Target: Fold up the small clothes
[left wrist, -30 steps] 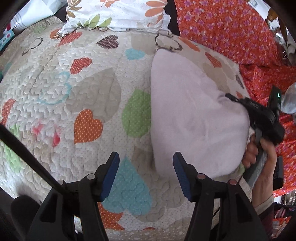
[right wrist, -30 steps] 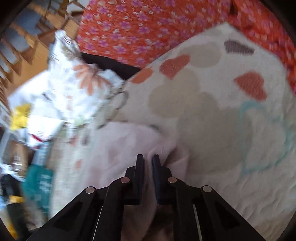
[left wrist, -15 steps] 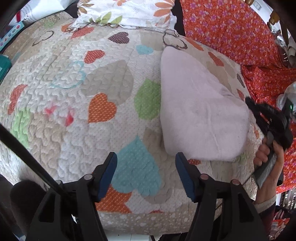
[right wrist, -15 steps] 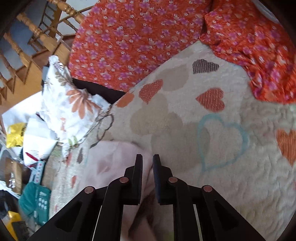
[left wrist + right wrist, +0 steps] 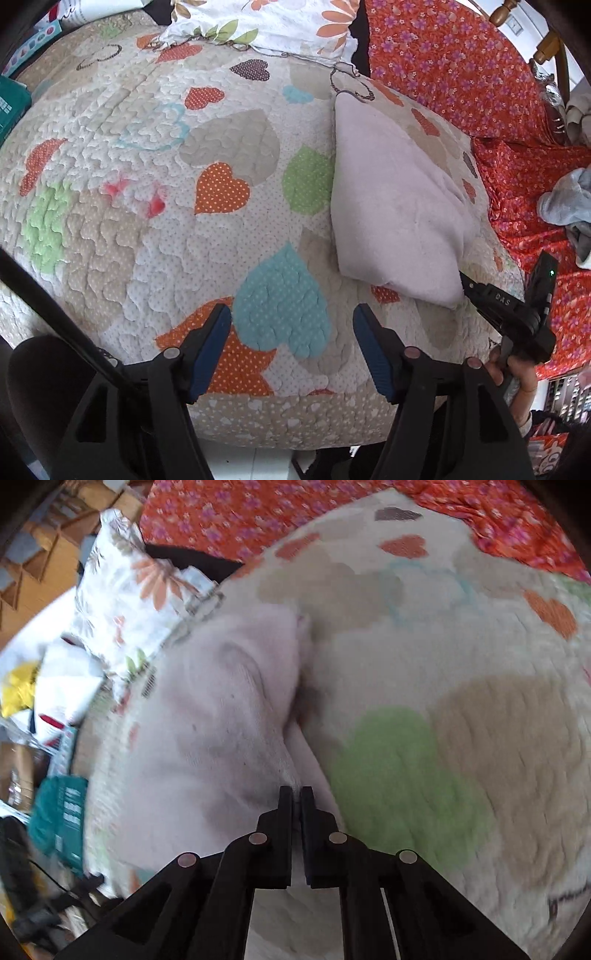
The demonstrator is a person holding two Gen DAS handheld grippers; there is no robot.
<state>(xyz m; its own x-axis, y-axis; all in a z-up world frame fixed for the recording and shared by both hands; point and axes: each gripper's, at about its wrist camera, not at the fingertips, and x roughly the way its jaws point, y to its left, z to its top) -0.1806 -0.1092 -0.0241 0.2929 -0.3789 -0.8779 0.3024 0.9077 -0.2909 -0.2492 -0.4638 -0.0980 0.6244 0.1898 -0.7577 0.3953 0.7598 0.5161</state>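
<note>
Left gripper (image 5: 291,326) spread wide with nothing between the blue pads (image 5: 210,343), hovering above the near edge of the heart-patterned quilt (image 5: 155,206). Right gripper (image 5: 295,797) pinched nearly shut on the near corner of a pale pink cloth (image 5: 229,716), a thin fold caught between the black fingertips. Seen from the left wrist, the same gripper (image 5: 466,286) gripped by a hand (image 5: 513,373) at the quilt's right edge, tips at the cloth's near right corner. Pink cloth (image 5: 399,199) folded flat on the right half of the quilt, running from the near right edge toward the far edge. Beyond the far edge, a floral pillow (image 5: 280,22). Along the right edge, an orange flowered sheet (image 5: 461,77) with a grey garment (image 5: 565,206) bunched on it. Wooden chair rails (image 5: 40,557) farther off, blurred.
</note>
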